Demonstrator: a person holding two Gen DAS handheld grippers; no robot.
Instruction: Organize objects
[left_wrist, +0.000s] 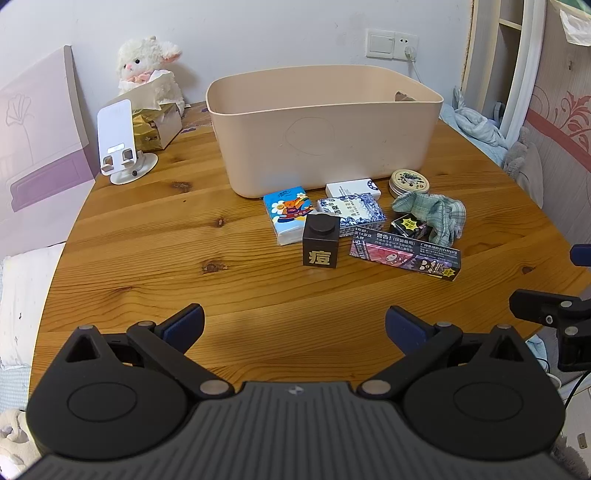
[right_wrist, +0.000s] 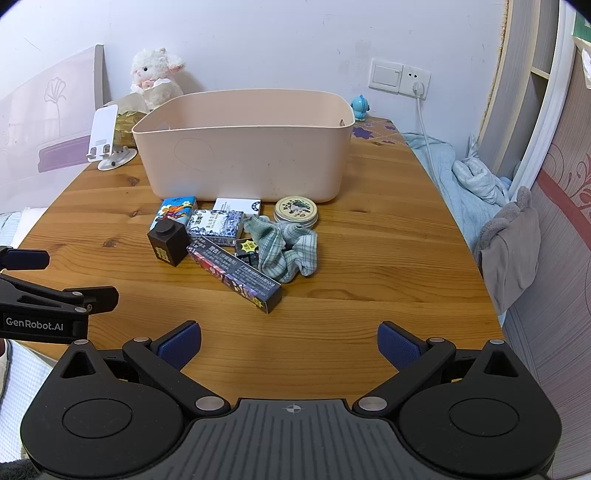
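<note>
A beige plastic bin stands on the wooden table. In front of it lie a blue tissue pack, a patterned blue-white pack, a white box, a round tin, a green checked cloth, a black cube box and a long dark carton. The same cluster shows in the right wrist view around the cloth. My left gripper is open and empty, near the table's front. My right gripper is open and empty too.
A white phone stand, a gold tissue box and a plush lamb sit at the back left. A small blue figure stands behind the bin. A wall socket with a cord and bedding lie to the right.
</note>
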